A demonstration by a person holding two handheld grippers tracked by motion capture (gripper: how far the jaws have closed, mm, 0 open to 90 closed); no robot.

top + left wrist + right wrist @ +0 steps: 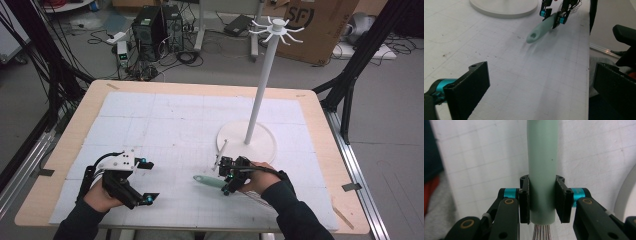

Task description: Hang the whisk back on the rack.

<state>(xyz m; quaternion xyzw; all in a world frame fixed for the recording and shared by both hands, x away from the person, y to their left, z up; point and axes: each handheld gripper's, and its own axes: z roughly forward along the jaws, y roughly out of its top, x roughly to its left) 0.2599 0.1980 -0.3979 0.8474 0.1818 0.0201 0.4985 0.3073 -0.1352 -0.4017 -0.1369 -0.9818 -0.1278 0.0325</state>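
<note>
Whisk [542, 182]: smooth, round pale-green handle, thin metal wires at one end. Right gripper [542, 200] clamped handle near wires, low over white gridded mat [165, 130]. Long axis ran level, handle tip pointing toward left gripper [145, 181], jaws wide apart, empty.

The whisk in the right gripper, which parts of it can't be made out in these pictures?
- Whisk wires: in the right gripper view the bottom edge cuts them off below the handle.
- Wire head: in the high view the right gripper and hand cover most of it.
- Handle: motion-blurred in the left gripper view, so its surface detail is lost.
- Hanging hole in the handle's end: too small to make out in the high view.
</note>
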